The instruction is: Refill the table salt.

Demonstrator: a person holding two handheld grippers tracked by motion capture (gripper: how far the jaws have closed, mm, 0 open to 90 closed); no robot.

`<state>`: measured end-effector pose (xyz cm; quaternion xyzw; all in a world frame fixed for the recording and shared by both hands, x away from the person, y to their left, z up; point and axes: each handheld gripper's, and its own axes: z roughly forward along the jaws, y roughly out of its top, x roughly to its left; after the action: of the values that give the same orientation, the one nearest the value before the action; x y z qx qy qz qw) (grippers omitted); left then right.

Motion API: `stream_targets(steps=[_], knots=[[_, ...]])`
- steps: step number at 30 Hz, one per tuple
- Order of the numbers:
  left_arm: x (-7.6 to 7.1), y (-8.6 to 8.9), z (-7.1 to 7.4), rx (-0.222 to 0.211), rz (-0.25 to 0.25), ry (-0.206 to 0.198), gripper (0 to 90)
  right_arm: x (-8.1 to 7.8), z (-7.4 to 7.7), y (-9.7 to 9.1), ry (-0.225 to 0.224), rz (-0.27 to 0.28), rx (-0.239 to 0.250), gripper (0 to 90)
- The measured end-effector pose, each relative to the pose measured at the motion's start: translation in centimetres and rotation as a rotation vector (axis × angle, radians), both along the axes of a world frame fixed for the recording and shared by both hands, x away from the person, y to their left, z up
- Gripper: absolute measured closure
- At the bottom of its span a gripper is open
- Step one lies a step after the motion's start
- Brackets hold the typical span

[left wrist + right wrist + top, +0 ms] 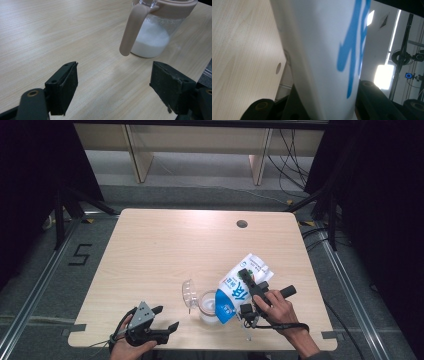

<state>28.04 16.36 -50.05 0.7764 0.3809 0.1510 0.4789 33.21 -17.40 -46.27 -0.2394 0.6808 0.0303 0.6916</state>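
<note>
A blue-and-white milk carton [239, 287] hangs tilted, its top end down over a clear jug [207, 306]. My right gripper [248, 292] is shut on the carton's sides. In the right gripper view the carton [324, 50] stands between the two jaws of that gripper [329, 100]. The jug [152, 32] has a pinkish rim and handle [131, 30], holds some white milk, and its clear lid [189, 292] is flipped open to the left. My left gripper [166, 318] rests near the front left of the table, open with nothing in it, and its jaws [113, 85] point at the jug.
The light wooden table [165, 250] has a round cable hole [242, 224] at the back right. Its front edge runs just below both hands. Dark stands and cables flank the table on the floor.
</note>
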Motion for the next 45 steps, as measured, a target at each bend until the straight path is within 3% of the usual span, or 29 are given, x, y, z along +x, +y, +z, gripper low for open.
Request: stream_targets(steps=[13,16,22,23,28,31,45], knots=[[0.0,0.02,0.01,0.0,0.0,0.0,21.7,-0.06,0.22,0.06,-0.005,0.0,-0.019,73.7],[0.01,0.06,0.02,0.005,-0.002,-0.002,21.7,-0.05,0.04,-0.06,0.008,-0.01,0.003,73.8],[0.0,0.07,0.04,0.005,-0.003,-0.001,21.7,-0.03,0.37,0.15,-0.014,0.013,-0.036,74.0],[0.0,0.07,0.04,0.005,-0.002,0.0,21.7,-0.09,0.17,0.01,-0.004,-0.006,-0.012,74.0],[-0.01,0.13,0.11,0.019,-0.003,-0.006,21.7,-0.08,0.24,0.03,-0.007,-0.002,-0.019,74.1],[-0.03,0.1,0.1,0.014,0.0,-0.003,21.7,-0.07,0.06,-0.08,0.005,-0.011,0.004,74.1],[-0.05,0.06,0.09,0.008,0.004,0.0,21.7,-0.01,0.15,-0.06,-0.011,0.005,0.004,74.4]])
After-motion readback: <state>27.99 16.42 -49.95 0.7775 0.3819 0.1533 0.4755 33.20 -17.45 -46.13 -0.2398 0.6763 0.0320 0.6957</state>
